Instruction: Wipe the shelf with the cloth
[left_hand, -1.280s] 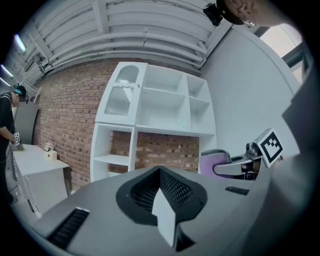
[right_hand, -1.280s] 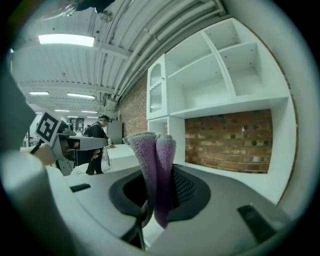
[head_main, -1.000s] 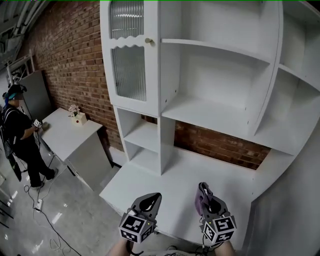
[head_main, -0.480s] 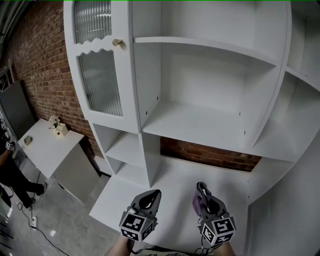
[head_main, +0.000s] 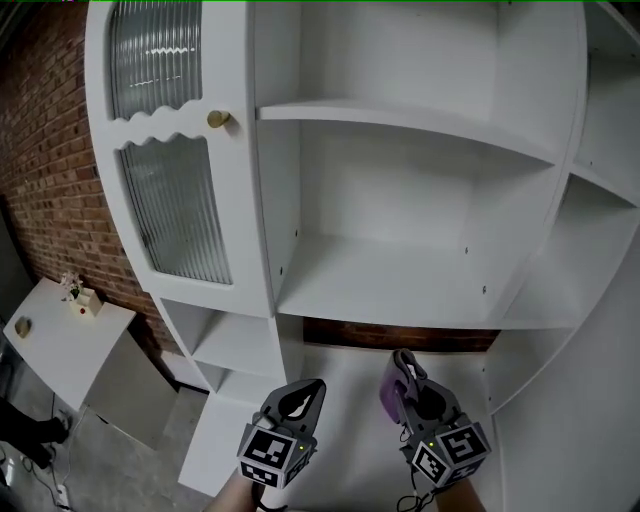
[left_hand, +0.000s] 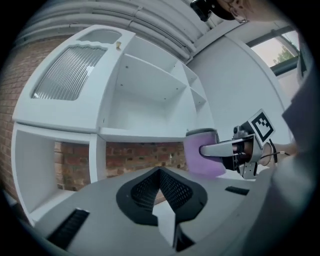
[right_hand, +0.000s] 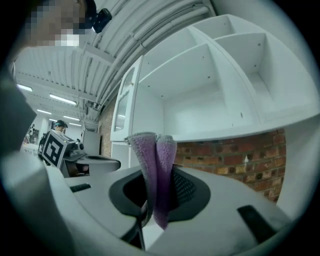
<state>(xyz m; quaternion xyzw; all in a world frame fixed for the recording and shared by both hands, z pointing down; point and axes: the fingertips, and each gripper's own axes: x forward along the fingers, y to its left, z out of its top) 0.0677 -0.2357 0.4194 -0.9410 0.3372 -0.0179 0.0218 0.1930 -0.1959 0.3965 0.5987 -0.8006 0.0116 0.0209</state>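
The white shelf unit fills the head view, and its wide middle shelf (head_main: 395, 287) lies above and beyond both grippers. A folded purple cloth (head_main: 389, 396) stands upright in my right gripper (head_main: 407, 381), which is shut on it; in the right gripper view the cloth (right_hand: 156, 165) sticks up out of the jaws. My left gripper (head_main: 299, 398) is beside it at the same height, shut with nothing in it. From the left gripper view the cloth (left_hand: 201, 158) and the right gripper (left_hand: 235, 150) show to the right, in front of the shelf.
A ribbed glass door (head_main: 170, 200) with a brass knob (head_main: 217, 119) closes the unit's left column. A higher shelf (head_main: 400, 120) and side compartments (head_main: 600, 250) surround the middle shelf. A brick wall (head_main: 40, 200) and a small white table (head_main: 55, 345) lie to the left.
The head view has closed in on the shelf unit and tilted up, so the middle shelf looms larger. The person at the left has dropped out of view. Both grippers hold the same pose.
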